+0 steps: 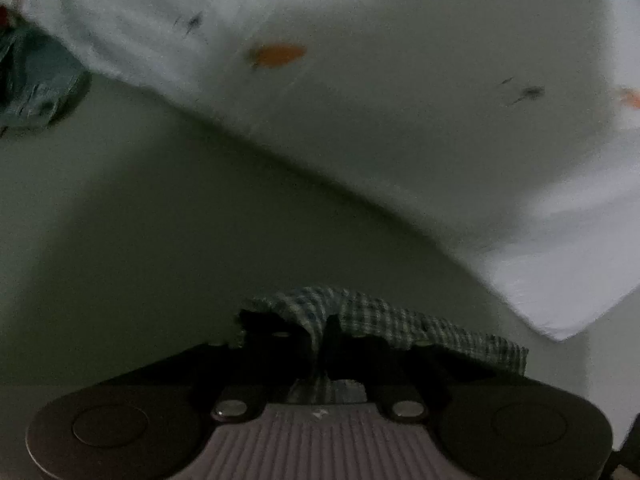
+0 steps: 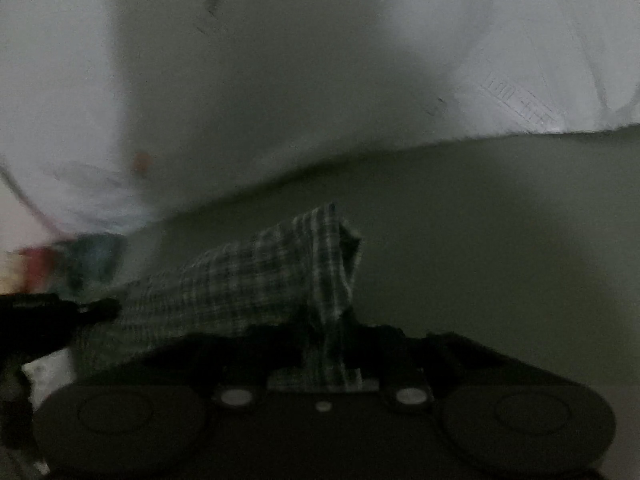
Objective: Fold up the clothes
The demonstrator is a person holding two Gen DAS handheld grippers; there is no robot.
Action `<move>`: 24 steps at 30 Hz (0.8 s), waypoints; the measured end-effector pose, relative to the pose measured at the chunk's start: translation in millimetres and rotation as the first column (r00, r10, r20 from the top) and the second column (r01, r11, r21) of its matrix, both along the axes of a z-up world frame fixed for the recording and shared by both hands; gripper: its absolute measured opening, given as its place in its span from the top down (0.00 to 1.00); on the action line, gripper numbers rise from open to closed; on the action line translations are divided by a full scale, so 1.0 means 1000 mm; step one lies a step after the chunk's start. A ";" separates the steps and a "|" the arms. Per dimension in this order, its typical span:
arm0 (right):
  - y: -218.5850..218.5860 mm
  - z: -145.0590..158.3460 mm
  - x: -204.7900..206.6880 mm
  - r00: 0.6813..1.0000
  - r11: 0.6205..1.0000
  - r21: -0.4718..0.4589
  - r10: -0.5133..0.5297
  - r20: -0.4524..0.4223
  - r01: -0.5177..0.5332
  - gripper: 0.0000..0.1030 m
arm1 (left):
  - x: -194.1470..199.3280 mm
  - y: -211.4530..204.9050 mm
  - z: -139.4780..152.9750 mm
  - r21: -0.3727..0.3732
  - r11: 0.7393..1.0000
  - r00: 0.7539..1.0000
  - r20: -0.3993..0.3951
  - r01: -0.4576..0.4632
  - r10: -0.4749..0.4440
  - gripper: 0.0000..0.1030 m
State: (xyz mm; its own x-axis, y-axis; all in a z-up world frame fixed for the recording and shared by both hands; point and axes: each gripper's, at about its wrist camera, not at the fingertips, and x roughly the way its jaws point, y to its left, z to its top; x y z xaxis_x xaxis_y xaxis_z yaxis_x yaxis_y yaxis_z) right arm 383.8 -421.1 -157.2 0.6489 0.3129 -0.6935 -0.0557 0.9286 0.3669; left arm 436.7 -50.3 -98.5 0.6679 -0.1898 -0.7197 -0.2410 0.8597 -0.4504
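Observation:
A checked green-and-white cloth (image 1: 384, 324) is pinched in my left gripper (image 1: 326, 344), whose jaws are shut on its edge; the fabric trails off to the right. In the right wrist view the same checked cloth (image 2: 256, 280) stretches leftward from my right gripper (image 2: 328, 344), which is also shut on a bunched corner of it. The other gripper's dark tip (image 2: 96, 308) shows at the far left of that view. Both views are dim and blurred. Most of the garment is hidden below the grippers.
A white sheet with small orange and dark prints (image 1: 360, 92) covers the surface ahead, its edge running diagonally over a pale grey-green area (image 1: 140, 220). A teal garment (image 1: 36, 80) lies at the far left. In the right wrist view, white fabric (image 2: 260, 80) fills the top and blurred teal and red items (image 2: 80, 264) sit at left.

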 end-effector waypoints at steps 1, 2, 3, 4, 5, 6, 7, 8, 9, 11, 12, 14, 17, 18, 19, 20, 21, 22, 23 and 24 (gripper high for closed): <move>0.004 -0.008 0.010 0.999 0.999 -0.042 -0.017 -0.032 0.015 0.57 | 0.000 0.009 -0.005 -0.036 0.999 0.999 -0.031 -0.039 0.037 0.85; 0.006 -0.013 0.016 0.998 0.996 -0.086 -0.024 -0.056 0.019 0.51 | -0.004 0.018 -0.006 -0.066 0.996 0.998 -0.026 -0.058 0.057 0.75; 0.008 -0.013 0.019 0.998 0.994 -0.107 -0.028 -0.059 0.022 0.48 | -0.012 0.027 -0.006 -0.092 0.993 0.998 -0.002 -0.067 0.068 0.66; 0.009 -0.013 0.022 0.998 0.992 -0.124 -0.032 -0.061 0.025 0.45 | -0.016 0.031 -0.006 -0.075 0.995 0.998 0.009 -0.064 0.065 0.42; 0.008 -0.012 0.020 0.998 0.994 -0.107 -0.032 -0.060 0.025 0.39 | -0.020 0.033 -0.007 -0.036 0.998 0.998 0.013 -0.054 0.054 0.21; 0.006 -0.012 0.018 0.998 0.996 -0.091 -0.031 -0.059 0.025 0.34 | -0.023 0.034 -0.008 0.003 0.999 0.999 0.017 -0.044 0.044 0.17; 0.005 -0.012 0.017 0.998 0.997 -0.075 -0.029 -0.059 0.025 0.26 | -0.026 0.036 -0.011 0.024 0.999 1.000 0.014 -0.026 0.026 0.17; 0.005 -0.016 0.016 0.997 0.998 -0.064 -0.020 -0.070 0.016 0.26 | -0.027 0.037 -0.016 0.017 1.000 1.000 -0.003 -0.005 0.005 0.16; 0.004 -0.020 0.014 0.997 0.999 -0.053 -0.011 -0.081 0.007 0.26 | -0.025 0.039 -0.022 -0.019 1.000 0.999 -0.027 0.019 -0.019 0.15; 0.004 -0.026 0.015 0.994 0.999 -0.041 0.002 -0.109 -0.007 0.25 | -0.022 0.043 -0.038 -0.103 0.993 0.996 -0.064 0.060 -0.067 0.10; 0.004 -0.029 0.016 0.993 0.999 -0.031 0.006 -0.120 -0.010 0.25 | -0.021 0.044 -0.046 -0.137 0.988 0.994 -0.072 0.075 -0.086 0.10; 0.002 -0.033 0.018 0.991 1.000 0.003 0.008 -0.133 -0.008 0.20 | -0.017 0.043 -0.057 -0.154 0.984 0.991 -0.089 0.089 -0.103 0.10; -0.001 -0.039 0.021 0.989 0.999 0.033 0.001 -0.147 0.003 0.19 | -0.009 0.038 -0.062 -0.143 0.982 0.987 -0.081 0.123 -0.136 0.03; -0.002 -0.041 0.022 0.988 0.999 0.043 -0.001 -0.151 0.007 0.18 | -0.006 0.037 -0.063 -0.153 0.978 0.985 -0.075 0.143 -0.156 0.03; -0.001 -0.041 0.023 0.988 0.999 0.051 -0.001 -0.152 0.009 0.17 | -0.003 0.035 -0.065 -0.168 0.972 0.981 -0.073 0.164 -0.178 0.03; -0.001 -0.042 0.024 0.988 0.998 0.061 -0.003 -0.153 0.012 0.17 | 0.000 0.033 -0.066 -0.173 0.968 0.978 -0.065 0.182 -0.196 0.00; 0.000 -0.044 0.023 0.988 0.996 0.088 -0.005 -0.157 0.019 0.17 | 0.002 0.031 -0.067 -0.173 0.964 0.976 -0.054 0.200 -0.212 0.00; 0.000 -0.045 0.023 0.987 0.993 0.116 -0.007 -0.160 0.026 0.17 | 0.005 0.028 -0.068 -0.172 0.961 0.973 -0.043 0.218 -0.229 0.00; 0.000 -0.046 0.022 0.987 0.988 0.153 -0.008 -0.160 0.033 0.17 | 0.007 0.025 -0.069 -0.166 0.959 0.971 -0.030 0.231 -0.239 0.00; 0.001 -0.045 0.020 0.987 0.987 0.158 -0.011 -0.159 0.036 0.17 | 0.006 0.023 -0.070 -0.166 0.956 0.969 -0.015 0.241 -0.246 0.00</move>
State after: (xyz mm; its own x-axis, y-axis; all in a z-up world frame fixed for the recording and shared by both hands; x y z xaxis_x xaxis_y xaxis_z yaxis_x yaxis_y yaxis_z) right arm 403.9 -420.2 -201.8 0.5441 0.4142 -0.7296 0.0358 0.8574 0.5134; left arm 442.6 -26.8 -168.7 0.5618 -0.4595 -0.6879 -0.0516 0.8105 -0.5835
